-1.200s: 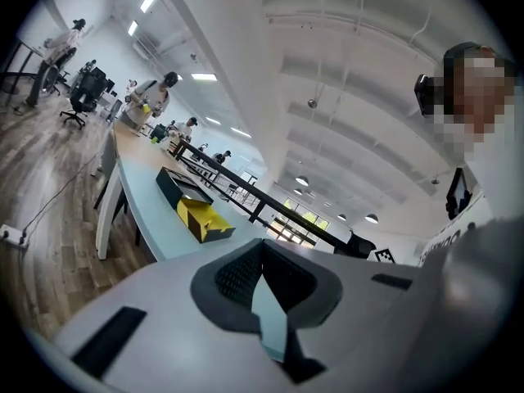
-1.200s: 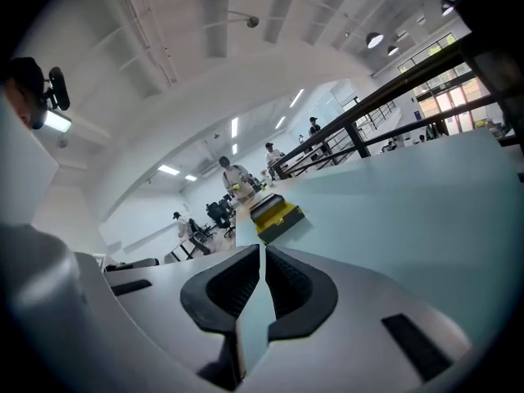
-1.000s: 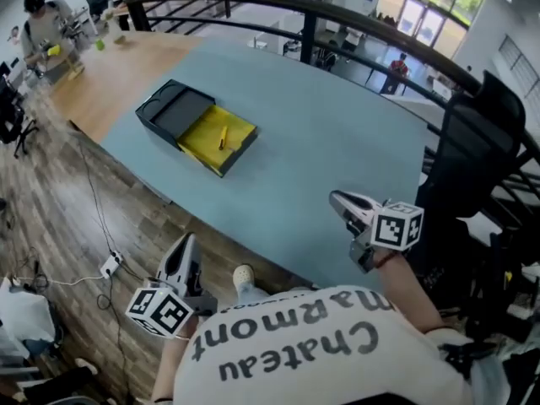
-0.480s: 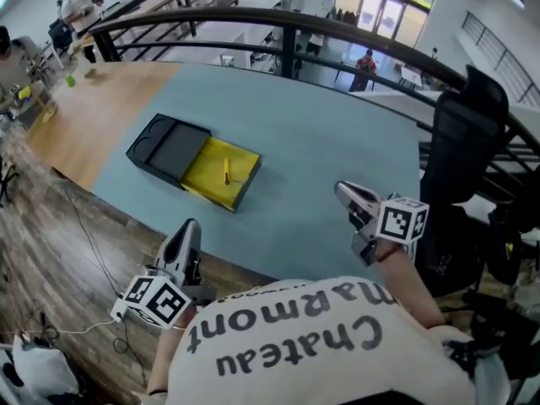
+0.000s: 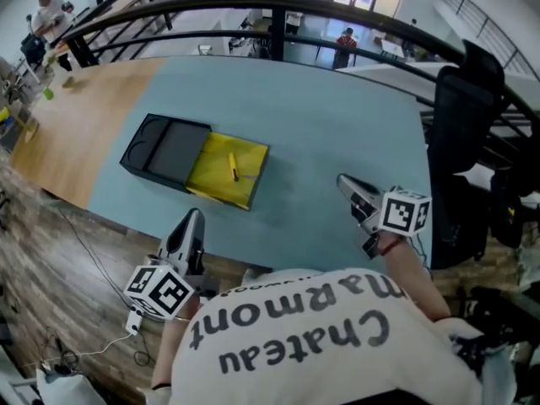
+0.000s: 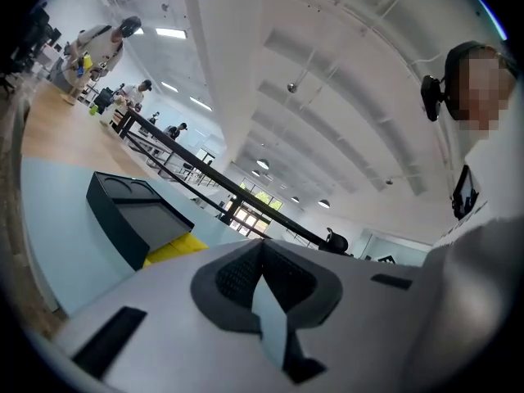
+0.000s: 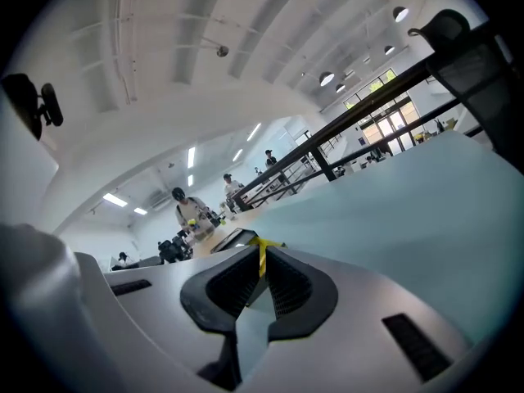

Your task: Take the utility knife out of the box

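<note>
A dark box (image 5: pixel 164 149) lies on the blue-grey tabletop (image 5: pixel 337 133), its yellow inner tray (image 5: pixel 221 178) slid out to the right. A slim yellow utility knife (image 5: pixel 234 167) rests in that tray. My left gripper (image 5: pixel 194 218) is shut and empty at the table's near edge, just below the tray. My right gripper (image 5: pixel 343 180) is shut and empty over the table, well to the right of the box. In the left gripper view the box (image 6: pixel 131 213) sits ahead left of the shut gripper (image 6: pixel 262 250). The right gripper view shows the box (image 7: pixel 233 237) far beyond the shut gripper (image 7: pixel 262 259).
A black office chair (image 5: pixel 462 133) stands at the table's right end. A dark curved railing (image 5: pixel 253 2) runs behind the table. The table's left part is bare wood (image 5: pixel 72 133). People stand far left (image 5: pixel 42 15). A cable and power strip (image 5: pixel 133 321) lie on the wooden floor.
Both grippers have come forward and up toward the table. The left one now reaches the near table edge below the tray. The box sits nearer and more central in the head view.
</note>
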`<state>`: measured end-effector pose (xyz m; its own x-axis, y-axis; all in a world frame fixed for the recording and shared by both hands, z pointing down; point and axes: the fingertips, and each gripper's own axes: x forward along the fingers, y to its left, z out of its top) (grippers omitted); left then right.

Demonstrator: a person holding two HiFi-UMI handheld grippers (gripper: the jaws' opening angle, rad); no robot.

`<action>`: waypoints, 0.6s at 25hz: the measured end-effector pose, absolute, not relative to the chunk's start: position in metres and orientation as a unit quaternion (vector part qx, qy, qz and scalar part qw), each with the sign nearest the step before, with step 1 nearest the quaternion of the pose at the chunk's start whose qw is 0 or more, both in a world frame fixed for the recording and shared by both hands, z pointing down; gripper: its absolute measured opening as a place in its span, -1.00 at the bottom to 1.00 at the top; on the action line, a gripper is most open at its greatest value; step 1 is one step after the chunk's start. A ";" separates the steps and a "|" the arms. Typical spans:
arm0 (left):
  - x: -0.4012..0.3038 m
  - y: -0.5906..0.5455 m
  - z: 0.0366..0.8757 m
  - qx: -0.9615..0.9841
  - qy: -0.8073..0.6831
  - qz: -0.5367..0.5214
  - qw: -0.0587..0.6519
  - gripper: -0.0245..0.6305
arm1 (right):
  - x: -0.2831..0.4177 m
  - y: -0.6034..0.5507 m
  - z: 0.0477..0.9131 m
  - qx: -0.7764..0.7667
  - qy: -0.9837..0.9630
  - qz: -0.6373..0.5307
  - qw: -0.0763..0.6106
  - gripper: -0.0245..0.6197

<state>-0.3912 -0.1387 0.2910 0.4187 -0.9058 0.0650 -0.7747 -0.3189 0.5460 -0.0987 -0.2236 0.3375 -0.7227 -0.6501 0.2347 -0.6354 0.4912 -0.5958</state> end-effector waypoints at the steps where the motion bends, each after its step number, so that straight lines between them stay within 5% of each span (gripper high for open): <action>1: -0.389 -0.143 0.294 0.803 -0.519 -0.129 0.262 -0.92 | -0.097 -0.222 0.342 -0.379 0.862 -0.337 -0.004 -0.78; 15: -0.381 -0.210 0.339 0.817 -0.510 -0.054 0.262 -0.92 | -0.079 -0.227 0.367 -0.422 0.839 -0.342 -0.036 -0.77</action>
<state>-0.3806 -0.2103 0.3389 0.4730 -0.8625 0.1797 -0.8063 -0.3416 0.4830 -0.0786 -0.2270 0.3670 -0.6405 -0.6838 0.3495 -0.7331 0.4089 -0.5436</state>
